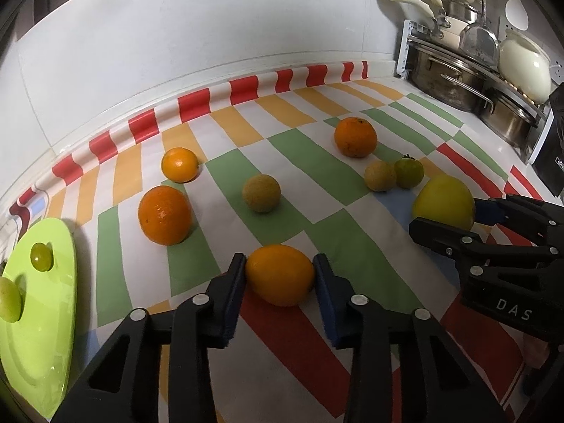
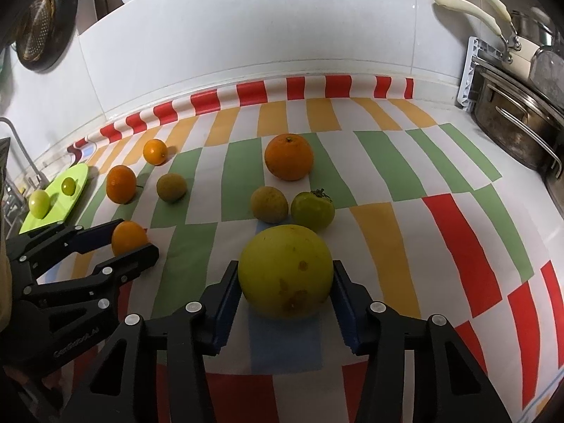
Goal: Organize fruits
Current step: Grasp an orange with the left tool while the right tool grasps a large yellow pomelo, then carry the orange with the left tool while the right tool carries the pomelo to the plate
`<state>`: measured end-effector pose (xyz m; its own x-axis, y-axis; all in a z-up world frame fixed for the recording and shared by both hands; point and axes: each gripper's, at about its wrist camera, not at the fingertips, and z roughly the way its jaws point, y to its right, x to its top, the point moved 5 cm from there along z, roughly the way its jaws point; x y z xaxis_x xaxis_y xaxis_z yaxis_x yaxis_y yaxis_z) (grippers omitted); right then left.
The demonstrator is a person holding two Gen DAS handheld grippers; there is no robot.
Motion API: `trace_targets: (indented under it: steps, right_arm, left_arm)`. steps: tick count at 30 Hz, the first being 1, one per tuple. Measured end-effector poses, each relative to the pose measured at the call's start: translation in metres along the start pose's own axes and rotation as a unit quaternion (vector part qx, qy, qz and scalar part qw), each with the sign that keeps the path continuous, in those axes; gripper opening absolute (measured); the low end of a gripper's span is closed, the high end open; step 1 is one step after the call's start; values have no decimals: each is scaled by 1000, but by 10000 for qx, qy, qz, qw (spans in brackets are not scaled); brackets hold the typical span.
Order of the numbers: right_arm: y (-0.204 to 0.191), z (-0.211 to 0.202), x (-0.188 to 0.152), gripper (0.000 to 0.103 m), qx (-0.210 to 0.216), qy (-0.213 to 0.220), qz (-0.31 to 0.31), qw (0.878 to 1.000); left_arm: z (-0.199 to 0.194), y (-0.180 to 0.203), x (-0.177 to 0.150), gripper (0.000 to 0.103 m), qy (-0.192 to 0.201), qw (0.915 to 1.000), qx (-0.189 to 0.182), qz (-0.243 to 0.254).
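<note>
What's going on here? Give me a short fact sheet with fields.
Surface: striped cloth
Left tool: fingers against both sides of a small orange fruit
Right tool: fingers against both sides of a big yellow fruit
Green plate: two small green fruits, far left
Loose on the cloth: three oranges, two brownish fruits, one green tomato
Back right: pots

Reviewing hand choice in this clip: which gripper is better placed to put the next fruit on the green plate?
Left, probably. The left gripper already brackets the orange fruit, and the green plate lies on its side. The right gripper brackets the big yellow fruit, farther from the plate.
</note>
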<state>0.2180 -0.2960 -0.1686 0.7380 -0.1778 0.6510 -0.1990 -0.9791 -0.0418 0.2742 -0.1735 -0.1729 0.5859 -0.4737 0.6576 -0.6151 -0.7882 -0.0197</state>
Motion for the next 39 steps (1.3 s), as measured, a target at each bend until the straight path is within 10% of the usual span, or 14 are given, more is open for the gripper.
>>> trace_targets:
  steps: [39]
  right_arm:
    - [-71, -106, 6, 49, 572, 879, -637, 9924]
  left_arm:
    - [-147, -25, -21, 38, 1099, 9899, 552, -701]
